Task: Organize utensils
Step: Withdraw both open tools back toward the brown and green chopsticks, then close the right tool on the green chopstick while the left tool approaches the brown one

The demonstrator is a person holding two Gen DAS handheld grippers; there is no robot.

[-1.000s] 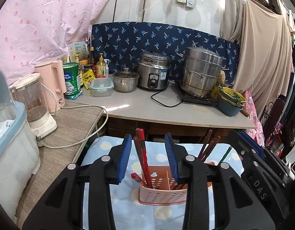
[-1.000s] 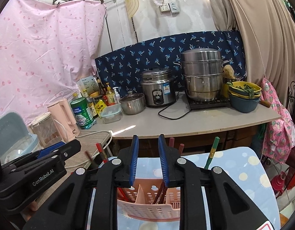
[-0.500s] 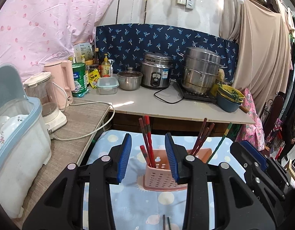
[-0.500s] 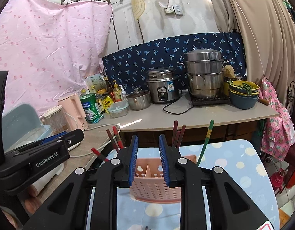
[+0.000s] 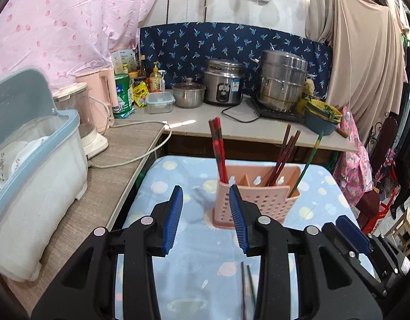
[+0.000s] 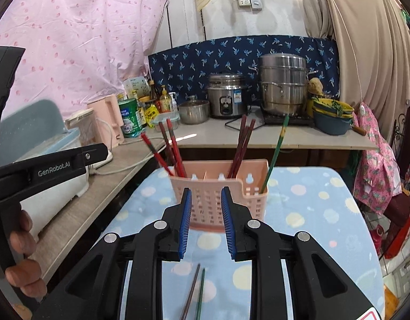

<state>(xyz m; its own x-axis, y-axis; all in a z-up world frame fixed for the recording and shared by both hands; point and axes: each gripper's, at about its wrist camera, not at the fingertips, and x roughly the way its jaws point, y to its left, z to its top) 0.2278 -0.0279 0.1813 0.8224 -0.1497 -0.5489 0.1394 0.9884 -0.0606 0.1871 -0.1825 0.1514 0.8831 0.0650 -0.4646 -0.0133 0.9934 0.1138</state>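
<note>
Reaching for the two loose chopsticks point(image 6: 195, 290) lying side by side on the blue spotted cloth point(image 6: 324, 213) carries the main risk: they lie nearly touching, so your pads may catch both, or roll one off toward you. Both tools are empty now; the left gripper point(image 5: 206, 217) stands spread wide, the right gripper point(image 6: 206, 220) is parted more narrowly. The pink slotted holder point(image 6: 218, 194) sits just ahead of them on the cloth, light and tall, with red chopsticks point(image 6: 167, 149) leaning left, dark ones point(image 6: 242, 144) in the middle and a green chopstick point(image 6: 276, 152) at the right end. Bump it and it could tip. Near ends of the loose pair run out of view between the gripper bodies, and the holder's dividers are mostly hidden, so you can't judge which slot has room.
</note>
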